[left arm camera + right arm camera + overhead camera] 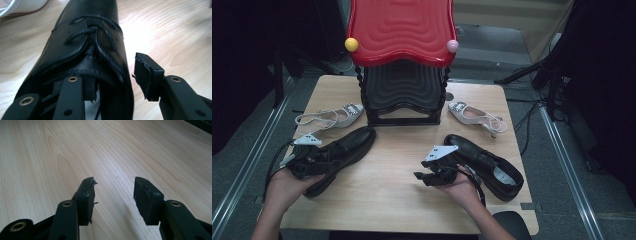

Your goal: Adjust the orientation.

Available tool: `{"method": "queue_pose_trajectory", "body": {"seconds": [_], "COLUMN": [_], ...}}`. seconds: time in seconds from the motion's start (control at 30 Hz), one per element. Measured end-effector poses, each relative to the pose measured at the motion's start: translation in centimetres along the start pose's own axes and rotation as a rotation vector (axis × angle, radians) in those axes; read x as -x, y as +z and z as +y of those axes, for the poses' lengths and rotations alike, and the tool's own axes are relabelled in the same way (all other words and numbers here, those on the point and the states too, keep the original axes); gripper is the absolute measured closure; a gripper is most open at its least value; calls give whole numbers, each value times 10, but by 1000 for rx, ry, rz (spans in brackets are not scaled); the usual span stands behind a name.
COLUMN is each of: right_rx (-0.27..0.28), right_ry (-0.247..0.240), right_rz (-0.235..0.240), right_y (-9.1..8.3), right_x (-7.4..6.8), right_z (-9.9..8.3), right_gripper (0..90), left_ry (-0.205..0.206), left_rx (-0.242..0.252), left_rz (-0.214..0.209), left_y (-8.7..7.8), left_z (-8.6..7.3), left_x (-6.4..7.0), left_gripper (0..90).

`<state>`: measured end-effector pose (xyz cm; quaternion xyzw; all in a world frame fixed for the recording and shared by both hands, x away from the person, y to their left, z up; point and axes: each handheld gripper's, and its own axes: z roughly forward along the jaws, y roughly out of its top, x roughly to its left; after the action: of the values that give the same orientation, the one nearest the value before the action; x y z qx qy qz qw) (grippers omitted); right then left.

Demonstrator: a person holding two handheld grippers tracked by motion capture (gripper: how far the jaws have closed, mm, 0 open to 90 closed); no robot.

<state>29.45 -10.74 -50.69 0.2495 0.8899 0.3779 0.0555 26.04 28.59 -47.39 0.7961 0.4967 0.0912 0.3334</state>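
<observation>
Two black lace-up shoes lie on the wooden table (387, 197). My left gripper (312, 162) is at the heel end of the left black shoe (349, 144). In the left gripper view that gripper (117, 85) is open and straddles the right side wall of the shoe (87, 37), one jaw inside the opening, the other outside above the table. The right black shoe (489, 162) lies just right of my right gripper (421, 176). In the right gripper view my right gripper (115, 195) stands open over bare wood with nothing between its pads.
A black shoe rack (402, 92) with a red wavy top (402, 30) stands at the table's back middle. A white heeled sandal (332, 116) lies to its left and another (474, 116) to its right. Dark floor and cables surround the table.
</observation>
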Motion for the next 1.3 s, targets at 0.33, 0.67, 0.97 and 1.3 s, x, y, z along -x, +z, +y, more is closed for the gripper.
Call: {"method": "queue_pose_trajectory", "body": {"seconds": [0.33,0.67,0.97,1.3], "right_rx": [-13,-1,17,32], "right_ry": [9,30,43,66], "right_rz": [-21,-49,-73,-107], "right_y": [-4,-12,-19,-29], "right_x": [-1,0,0,-1], "right_z": [-6,-14,-20,-29], "right_gripper": [522,521,519,516], "left_ry": [-24,-20,46,106], "left_rx": [-34,-41,-11,-31], "left_rz": [16,-38,-141,-227], "left_y": [11,14,20,48], "left_z": [14,22,42,73], "left_x": [-1,2,31,66], "left_gripper": [573,784,776,774]}}
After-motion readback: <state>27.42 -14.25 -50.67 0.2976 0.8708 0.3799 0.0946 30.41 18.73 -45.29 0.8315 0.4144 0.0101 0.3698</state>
